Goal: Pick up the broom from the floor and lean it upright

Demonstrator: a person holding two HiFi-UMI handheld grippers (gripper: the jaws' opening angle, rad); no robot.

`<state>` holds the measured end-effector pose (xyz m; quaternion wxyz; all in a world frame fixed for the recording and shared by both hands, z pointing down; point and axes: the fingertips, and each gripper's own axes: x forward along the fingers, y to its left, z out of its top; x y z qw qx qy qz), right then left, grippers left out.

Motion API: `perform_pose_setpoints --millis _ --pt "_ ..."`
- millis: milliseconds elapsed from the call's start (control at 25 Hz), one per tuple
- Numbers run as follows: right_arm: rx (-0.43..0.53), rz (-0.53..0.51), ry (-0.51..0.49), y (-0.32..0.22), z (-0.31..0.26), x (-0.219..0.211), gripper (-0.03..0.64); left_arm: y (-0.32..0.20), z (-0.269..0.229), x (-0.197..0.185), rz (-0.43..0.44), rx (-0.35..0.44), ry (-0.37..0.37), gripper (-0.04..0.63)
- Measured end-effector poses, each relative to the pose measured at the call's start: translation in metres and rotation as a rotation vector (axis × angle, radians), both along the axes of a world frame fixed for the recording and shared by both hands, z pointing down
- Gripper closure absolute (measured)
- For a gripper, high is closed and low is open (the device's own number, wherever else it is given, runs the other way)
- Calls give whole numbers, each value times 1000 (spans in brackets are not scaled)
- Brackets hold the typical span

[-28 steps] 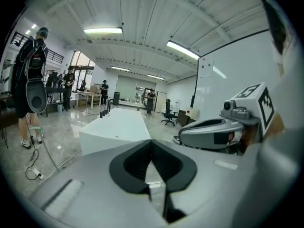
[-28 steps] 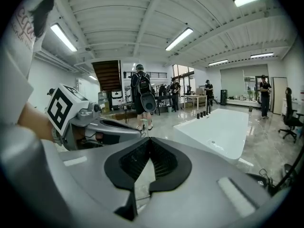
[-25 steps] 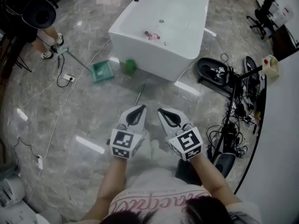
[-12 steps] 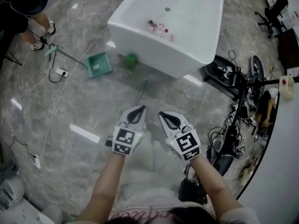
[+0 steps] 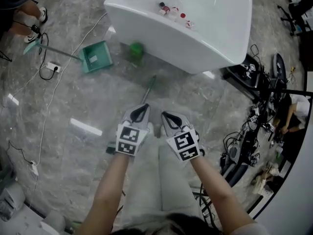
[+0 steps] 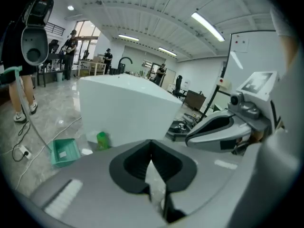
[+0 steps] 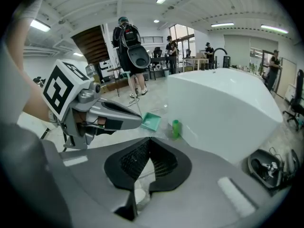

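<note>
Grey floor (image 5: 98, 111) bears the broom (image 5: 148, 87), not yet lifted. My left claw (image 5: 141, 109) and right claw (image 5: 166, 116) hang near its handle, both closed and empty. Grasping and leaning are yet to do.

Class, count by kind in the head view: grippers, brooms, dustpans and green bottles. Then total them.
Grippers: 2 (left gripper, right gripper)
Broom: 1
Dustpan: 1
Green bottle: 1
Total: 5

Broom (image 5: 148, 89) on floor (image 5: 93, 106) before tub (image 5: 215, 38) — dustpan (image 5: 96, 58) further left, bottle (image 5: 136, 49) beside tub.
</note>
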<state>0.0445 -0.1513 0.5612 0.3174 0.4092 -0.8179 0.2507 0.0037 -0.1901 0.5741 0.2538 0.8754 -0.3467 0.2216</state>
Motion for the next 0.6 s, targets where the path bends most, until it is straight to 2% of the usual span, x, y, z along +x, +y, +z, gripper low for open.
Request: perform_pose_setpoints --millis 200,320,600 --pt "-82 65 -13 -5 83 6 615 0 87 -5 -43 -116 -30 595" --pt "-119 104 -11 -11 129 7 615 1 143 -4 -20 -187 -49 540" --pt "-204 119 15 -9 223 11 615 3 268 -2 33 -320 -122 490"
